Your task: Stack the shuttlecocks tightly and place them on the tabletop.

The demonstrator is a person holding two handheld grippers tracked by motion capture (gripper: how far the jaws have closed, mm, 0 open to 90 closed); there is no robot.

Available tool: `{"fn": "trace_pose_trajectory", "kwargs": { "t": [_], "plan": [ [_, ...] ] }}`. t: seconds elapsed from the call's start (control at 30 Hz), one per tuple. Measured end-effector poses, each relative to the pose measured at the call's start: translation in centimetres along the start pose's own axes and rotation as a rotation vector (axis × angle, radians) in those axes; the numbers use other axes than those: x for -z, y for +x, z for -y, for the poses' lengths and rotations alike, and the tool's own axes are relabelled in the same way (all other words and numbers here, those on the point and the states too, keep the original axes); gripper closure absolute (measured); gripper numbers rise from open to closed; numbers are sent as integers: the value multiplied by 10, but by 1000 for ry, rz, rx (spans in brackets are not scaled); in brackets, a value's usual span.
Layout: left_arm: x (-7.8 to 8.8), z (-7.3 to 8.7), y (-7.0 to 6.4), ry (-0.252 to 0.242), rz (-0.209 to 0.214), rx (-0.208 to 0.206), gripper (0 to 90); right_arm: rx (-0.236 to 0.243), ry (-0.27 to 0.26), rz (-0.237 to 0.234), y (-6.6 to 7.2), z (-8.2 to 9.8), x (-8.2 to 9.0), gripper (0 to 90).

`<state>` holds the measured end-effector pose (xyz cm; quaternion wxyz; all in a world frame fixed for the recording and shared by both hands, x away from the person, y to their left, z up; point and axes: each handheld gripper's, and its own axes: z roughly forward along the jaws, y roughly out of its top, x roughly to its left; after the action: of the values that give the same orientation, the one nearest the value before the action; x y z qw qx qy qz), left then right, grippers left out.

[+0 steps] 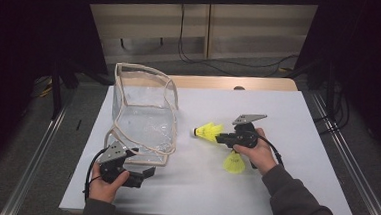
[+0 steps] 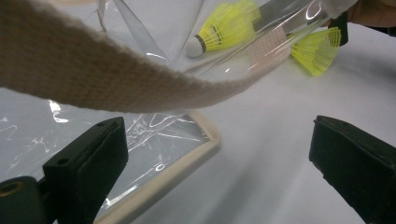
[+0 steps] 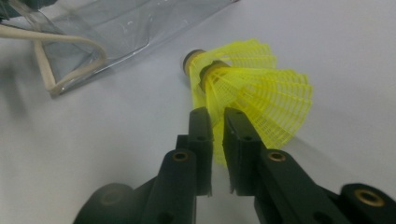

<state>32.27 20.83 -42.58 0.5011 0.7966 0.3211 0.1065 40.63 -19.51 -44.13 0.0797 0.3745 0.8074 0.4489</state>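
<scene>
On white bench (image 1: 287, 123) w/ dark room behind: right gripper (image 1: 220, 138) fingers pinch yellow shuttlecock (image 1: 208, 131) skirt; left gripper (image 1: 147, 175) fingers wide apart, nothing held, by clear bag (image 1: 143, 117).

White tabletop (image 1: 295, 159), wood panel wall (image 1: 253, 26) w/ black cables (image 1: 192, 52), grey floor (image 1: 20, 147), dim room.

Left hand-held gripper (image 1: 147, 175) agape, right (image 1: 220, 137) pinched.
</scene>
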Motion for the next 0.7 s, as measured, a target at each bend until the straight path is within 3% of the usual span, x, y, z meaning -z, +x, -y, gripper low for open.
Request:
{"fn": "trace_pose_trajectory", "kwargs": {
  "t": [0.1, 0.7],
  "plan": [
    [-1, 0, -1, 0, 3, -1, 46, 2, 4, 8, 0, 1, -1, 728],
    [-1, 0, -1, 1, 4, -1, 46, 0, -16, 47, 2, -2, 16, 490]
  ]
}}
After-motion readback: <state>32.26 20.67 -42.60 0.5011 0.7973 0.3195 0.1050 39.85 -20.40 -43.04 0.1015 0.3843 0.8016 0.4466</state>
